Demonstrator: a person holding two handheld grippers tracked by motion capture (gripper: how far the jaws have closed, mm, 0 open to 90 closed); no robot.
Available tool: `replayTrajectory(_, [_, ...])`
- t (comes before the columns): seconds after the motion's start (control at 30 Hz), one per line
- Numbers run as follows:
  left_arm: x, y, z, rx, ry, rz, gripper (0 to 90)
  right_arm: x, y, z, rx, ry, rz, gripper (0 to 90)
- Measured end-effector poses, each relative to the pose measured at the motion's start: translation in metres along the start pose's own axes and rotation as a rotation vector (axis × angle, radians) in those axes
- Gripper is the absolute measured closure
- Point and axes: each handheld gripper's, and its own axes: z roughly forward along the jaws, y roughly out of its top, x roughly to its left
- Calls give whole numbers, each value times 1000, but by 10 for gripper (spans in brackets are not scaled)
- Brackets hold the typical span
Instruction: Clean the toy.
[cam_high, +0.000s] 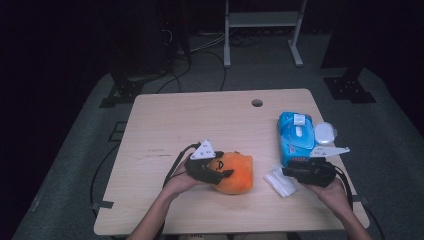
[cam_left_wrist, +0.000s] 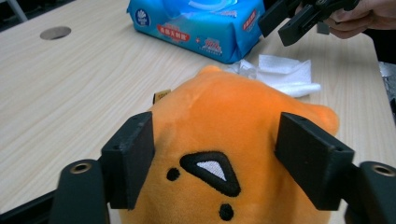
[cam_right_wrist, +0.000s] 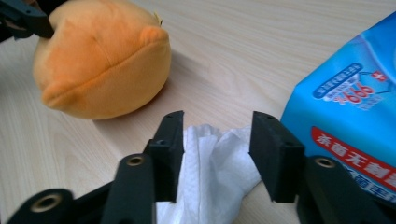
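Centrally, left claw (cam_left_wrist: 215, 163) is straddling the orange plush (cam_left_wrist: 233, 121), pads apparently touching; right claw (cam_right_wrist: 217, 154) is gaping over the white wipe (cam_right_wrist: 210, 177), lower right.

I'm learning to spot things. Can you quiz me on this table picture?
1. True or false: the wipe lies between the plush and the blue pack.
2. Which gripper's jaws sit either side of the plush: A left, B right?
3. What colour is the plush?

Key: 1 true; 2 A; 3 orange.
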Motion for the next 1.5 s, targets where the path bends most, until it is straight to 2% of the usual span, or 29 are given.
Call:
replayTrajectory(0.13, [-2, 7, -6, -10, 6, 18, 237, -3, -2, -4, -19, -6, 11, 475])
replayTrajectory(0.43, [4, 12, -27, -33, 37, -8, 186, -3, -2, -5, -25, -18, -5, 440])
replayTrajectory(0.8, [12, -7, -49, -43, 77, -54, 167, -1, 0, -7, -31, -36, -13, 406])
replayTrajectory(1.07, [15, -18, -59, -29, 92, -63, 162, 0, -1, -8, -26, -41, -13, 394])
replayTrajectory(1.5, [20, -38, -77, -20, 125, -99, 161, 2, 0, -6, -15, -41, -20, 377])
